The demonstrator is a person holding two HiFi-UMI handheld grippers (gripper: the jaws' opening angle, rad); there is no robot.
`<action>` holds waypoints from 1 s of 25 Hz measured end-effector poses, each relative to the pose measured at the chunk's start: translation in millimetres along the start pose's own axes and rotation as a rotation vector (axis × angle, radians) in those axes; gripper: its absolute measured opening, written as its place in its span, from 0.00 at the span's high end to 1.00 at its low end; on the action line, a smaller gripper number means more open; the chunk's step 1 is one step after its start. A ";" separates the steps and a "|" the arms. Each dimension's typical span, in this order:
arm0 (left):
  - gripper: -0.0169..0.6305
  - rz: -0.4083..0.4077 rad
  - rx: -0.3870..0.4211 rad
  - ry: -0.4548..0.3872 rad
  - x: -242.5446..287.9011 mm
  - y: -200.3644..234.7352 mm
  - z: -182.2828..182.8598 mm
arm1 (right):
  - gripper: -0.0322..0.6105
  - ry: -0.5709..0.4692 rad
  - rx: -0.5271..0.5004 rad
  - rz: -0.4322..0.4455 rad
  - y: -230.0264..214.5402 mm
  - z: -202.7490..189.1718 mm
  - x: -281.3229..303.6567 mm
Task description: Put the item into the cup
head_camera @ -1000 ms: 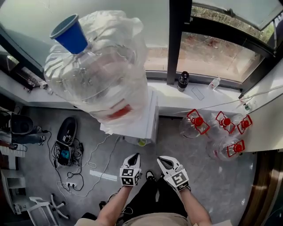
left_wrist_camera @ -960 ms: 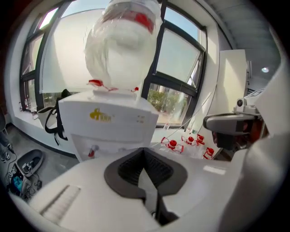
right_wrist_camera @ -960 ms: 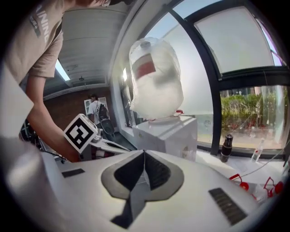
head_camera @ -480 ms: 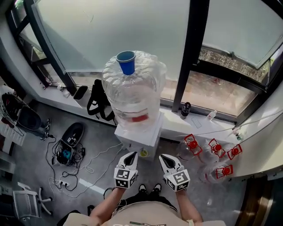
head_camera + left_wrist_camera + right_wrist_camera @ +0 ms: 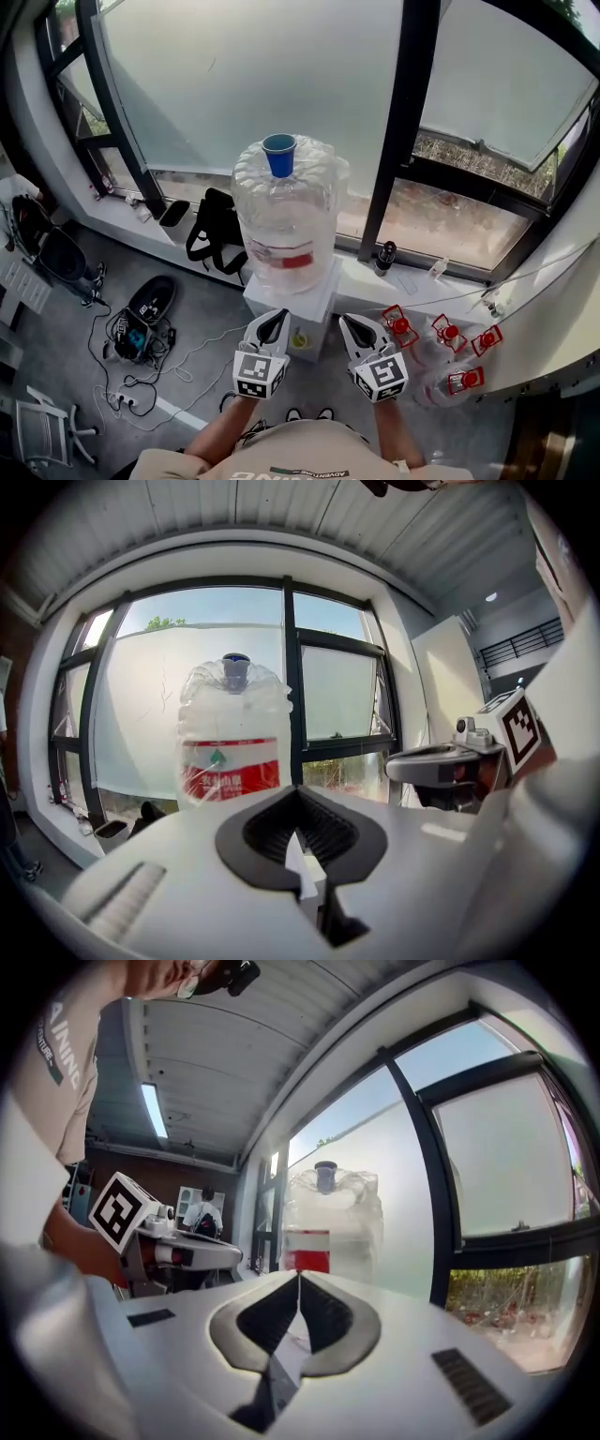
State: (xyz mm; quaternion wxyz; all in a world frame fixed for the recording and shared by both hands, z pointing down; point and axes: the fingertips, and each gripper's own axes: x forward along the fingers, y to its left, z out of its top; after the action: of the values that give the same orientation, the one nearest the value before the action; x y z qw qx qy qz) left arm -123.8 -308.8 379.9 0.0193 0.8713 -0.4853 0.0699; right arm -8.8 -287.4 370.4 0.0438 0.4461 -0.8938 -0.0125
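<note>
Atop the big clear water jug [image 5: 286, 220] sits the blue cup [image 5: 279, 155], mouth upward. The jug is wrapped in thin plastic film, carries a red label, and stands on a white dispenser [image 5: 298, 302] set against the window ledge [image 5: 417, 281]. Both gripper views look straight at this jug, and the cup is a small blue shape at its very top. Low in the head view, the left gripper [image 5: 277, 316] and the right gripper [image 5: 344, 321] are held side by side, a little apart. Both point toward the dispenser and are well below the cup, touching nothing. In its own view, the left gripper's jaws are pressed together at the tips. Only a thin pale slit shows behind the black pads, and no gripped object can be made out. The right gripper's jaws meet at the tips in the same way, with the same narrow gap behind and nothing recognisable in it. I cannot pick out the item to be dropped in any view. A black backpack [image 5: 214, 230] leans on the ledge left of the jug, and a dark bottle [image 5: 383, 256] stands on the ledge to its right. Spare jugs [image 5: 441, 342] with red handles lie on the floor at the right, and cables [image 5: 141, 370] sprawl across the floor at the left.
</note>
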 end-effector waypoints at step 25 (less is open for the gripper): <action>0.96 -0.037 0.053 -0.051 -1.8 -1.2 25.4 | 0.93 -0.038 0.000 -0.054 3.0 15.5 -1.8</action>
State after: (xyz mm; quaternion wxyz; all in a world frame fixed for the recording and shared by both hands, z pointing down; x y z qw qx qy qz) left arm -121.0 -309.2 354.5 -0.0147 0.8819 -0.4673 0.0601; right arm -11.4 -284.4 355.1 0.0264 0.4696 -0.8822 -0.0222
